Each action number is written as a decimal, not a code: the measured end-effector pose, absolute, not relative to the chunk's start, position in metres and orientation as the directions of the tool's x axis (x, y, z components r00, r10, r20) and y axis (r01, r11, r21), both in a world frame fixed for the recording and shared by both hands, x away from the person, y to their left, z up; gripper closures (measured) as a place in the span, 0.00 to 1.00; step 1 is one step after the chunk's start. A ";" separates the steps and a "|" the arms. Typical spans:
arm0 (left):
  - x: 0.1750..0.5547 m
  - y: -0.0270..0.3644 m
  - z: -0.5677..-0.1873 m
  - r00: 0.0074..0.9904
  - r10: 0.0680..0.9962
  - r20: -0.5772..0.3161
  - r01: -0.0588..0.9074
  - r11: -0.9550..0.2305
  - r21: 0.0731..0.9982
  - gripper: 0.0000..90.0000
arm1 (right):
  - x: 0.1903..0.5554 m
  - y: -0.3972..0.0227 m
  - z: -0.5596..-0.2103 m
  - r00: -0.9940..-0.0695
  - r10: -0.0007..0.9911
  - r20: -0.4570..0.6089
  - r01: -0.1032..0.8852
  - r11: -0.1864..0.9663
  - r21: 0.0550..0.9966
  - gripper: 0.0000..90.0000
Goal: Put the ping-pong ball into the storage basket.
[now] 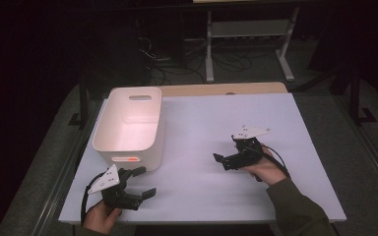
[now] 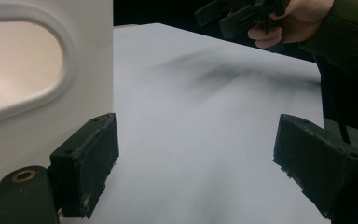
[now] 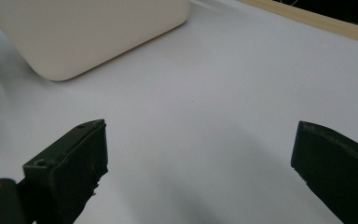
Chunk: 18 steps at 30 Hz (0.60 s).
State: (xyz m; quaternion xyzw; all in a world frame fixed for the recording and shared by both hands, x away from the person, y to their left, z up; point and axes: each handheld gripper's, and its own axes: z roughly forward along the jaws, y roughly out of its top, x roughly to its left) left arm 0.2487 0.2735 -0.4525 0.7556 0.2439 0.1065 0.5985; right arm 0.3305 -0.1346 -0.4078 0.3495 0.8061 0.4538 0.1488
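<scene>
We see a flat white desk (image 1: 216, 147) with a tall white plastic tub with rounded corners and a cut-out handle slot (image 1: 130, 125) standing on it, close to the left edge and a bit toward the far left corner. The tub is upright and its open top shows a pale inside. Low on its near wall there is a small orange mark (image 1: 132, 159). Our left tongs (image 1: 145, 182) are near the front left corner of the desk, just beside the near wall of the tub, and a hand (image 1: 101, 216) holds them from the front edge. The jaws of the left tongs are spread wide apart with nothing between them. In the left gripper view we see the tub (image 2: 46, 93) very close on one side, with its handle slot, and bare desk (image 2: 196, 140) between the two black jaws. Our right tongs (image 1: 219, 160) are on the right half of the desk, well apart from the tub, held by a hand (image 1: 266, 169) in a dark green sleeve (image 1: 295, 209). Their jaws are spread wide too and hold nothing. In the right gripper view we see the rounded corner of the tub (image 3: 88, 32) farther off, and bare white desk (image 3: 200, 116) between the jaws.
</scene>
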 end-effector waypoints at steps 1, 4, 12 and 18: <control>0.249 0.274 -0.453 0.858 0.496 -0.131 0.241 -0.164 0.957 0.15 | 0.330 -0.136 -0.408 -0.711 0.700 0.075 0.425 0.343 0.838 0.03; 0.249 0.274 -0.453 0.858 0.496 -0.131 0.241 -0.165 0.956 0.15 | 0.326 -0.141 -0.410 -0.704 0.706 0.078 0.428 0.335 0.839 0.03; 0.249 0.274 -0.452 0.858 0.497 -0.130 0.242 -0.167 0.956 0.15 | 0.316 -0.159 -0.415 -0.679 0.728 0.096 0.440 0.299 0.847 0.03; 0.249 0.273 -0.452 0.857 0.498 -0.131 0.243 -0.166 0.956 0.15 | 0.306 -0.172 -0.419 -0.658 0.747 0.094 0.442 0.281 0.852 0.02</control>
